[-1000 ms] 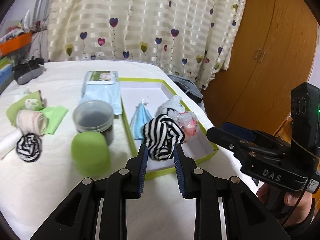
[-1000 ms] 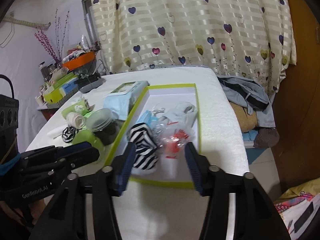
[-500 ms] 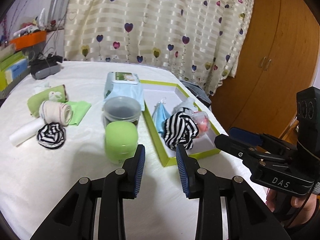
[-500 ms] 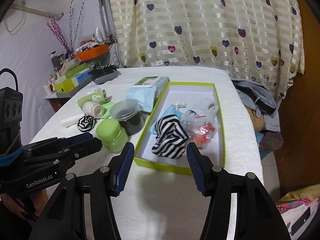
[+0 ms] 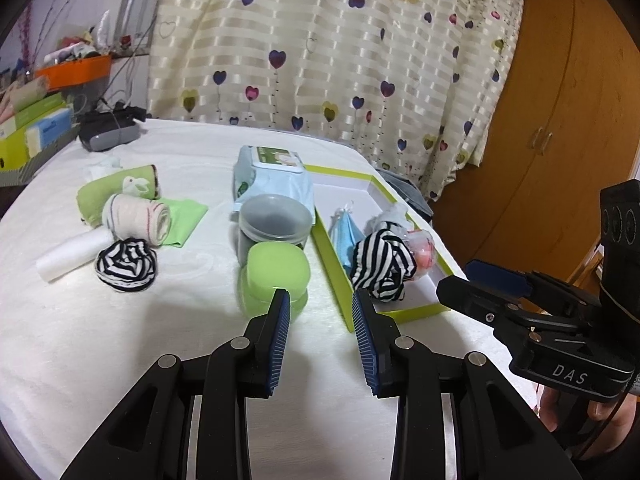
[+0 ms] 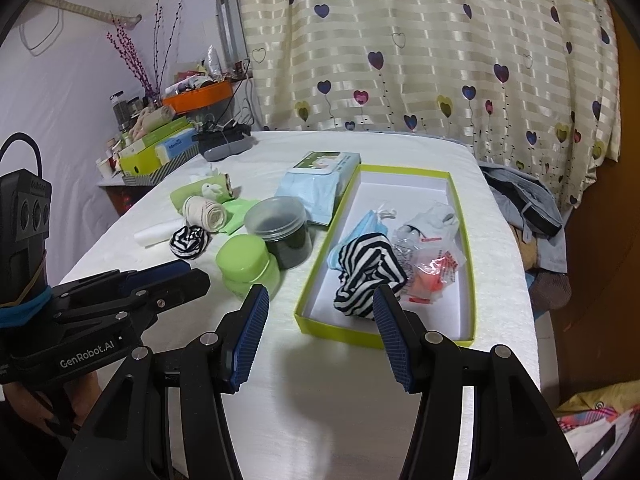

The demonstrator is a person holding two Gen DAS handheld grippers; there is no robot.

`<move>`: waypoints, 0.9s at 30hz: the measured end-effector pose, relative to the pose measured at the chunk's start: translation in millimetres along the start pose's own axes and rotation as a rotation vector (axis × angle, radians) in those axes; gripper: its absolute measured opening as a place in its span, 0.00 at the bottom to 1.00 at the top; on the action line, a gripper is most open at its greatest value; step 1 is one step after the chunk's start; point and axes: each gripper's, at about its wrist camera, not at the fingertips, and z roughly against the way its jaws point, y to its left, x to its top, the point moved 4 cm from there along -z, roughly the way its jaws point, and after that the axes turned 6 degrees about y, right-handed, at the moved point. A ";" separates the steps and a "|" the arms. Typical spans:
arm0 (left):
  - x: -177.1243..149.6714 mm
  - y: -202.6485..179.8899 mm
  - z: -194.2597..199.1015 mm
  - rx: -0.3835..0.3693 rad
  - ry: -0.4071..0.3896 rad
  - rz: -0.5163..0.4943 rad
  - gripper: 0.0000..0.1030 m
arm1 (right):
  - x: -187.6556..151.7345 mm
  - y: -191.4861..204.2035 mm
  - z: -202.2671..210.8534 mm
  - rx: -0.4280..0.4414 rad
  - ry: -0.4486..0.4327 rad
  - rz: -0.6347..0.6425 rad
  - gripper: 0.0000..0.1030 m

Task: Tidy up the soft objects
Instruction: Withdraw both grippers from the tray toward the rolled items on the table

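Heart-print curtains (image 5: 360,60) hung behind the white tabletop (image 5: 100,340), where both claws — left claw (image 5: 320,312) and right claw (image 6: 318,320) — hovered spread and empty. Just ahead of the right claw, the striped sock (image 6: 366,272) lay inside the green-rimmed box (image 6: 464,248); another striped sock (image 5: 126,266) sat far left of the left claw — beside a green jar (image 5: 276,280).

Dim indoor light, fisheye-warped edges, perhaps slight blur.

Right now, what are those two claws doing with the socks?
Left gripper open, empty. Right gripper open, empty. One striped sock in green box; other striped sock on table. Green jar close ahead.
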 end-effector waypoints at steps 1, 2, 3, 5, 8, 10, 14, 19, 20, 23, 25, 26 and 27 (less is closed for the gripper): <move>0.0 2.0 0.4 0.002 -0.001 0.004 0.30 | 0.3 1.0 -0.3 0.001 0.001 0.002 0.54; -0.2 3.4 0.8 0.004 -0.002 0.007 0.30 | 1.3 2.1 -1.1 0.002 0.003 0.006 0.54; 0.0 5.5 0.8 0.006 -0.002 0.010 0.30 | 1.9 3.1 -1.5 0.003 0.004 0.009 0.54; 0.3 9.5 0.6 0.012 0.000 0.018 0.30 | 2.7 5.5 -2.5 0.005 0.006 0.014 0.54; 0.1 14.1 1.6 0.019 -0.003 0.027 0.30 | 4.1 10.0 -4.1 0.011 0.008 0.023 0.54; 0.3 17.2 2.3 0.022 -0.006 0.034 0.30 | 5.1 12.4 -5.3 0.014 0.011 0.029 0.54; 1.3 25.1 3.8 0.029 -0.010 0.049 0.30 | 8.6 18.8 -8.4 0.020 0.014 0.040 0.54; 1.7 36.9 5.5 0.039 -0.016 0.070 0.30 | 12.0 27.8 -12.4 0.028 0.018 0.056 0.54; 1.3 39.4 5.9 0.042 -0.017 0.074 0.30 | 12.4 29.9 -13.7 0.030 0.020 0.059 0.54; 1.1 46.1 6.6 0.050 -0.018 0.085 0.30 | 13.8 36.6 -17.6 0.038 0.027 0.069 0.54; 0.9 51.4 7.3 0.057 -0.018 0.094 0.30 | 14.7 41.1 -20.4 0.044 0.031 0.076 0.54; 0.5 53.7 7.7 0.061 -0.018 0.098 0.30 | 14.4 42.6 -21.2 0.046 0.032 0.079 0.54; 0.4 55.5 8.0 0.065 -0.018 0.101 0.30 | 15.2 44.0 -22.3 0.049 0.034 0.082 0.54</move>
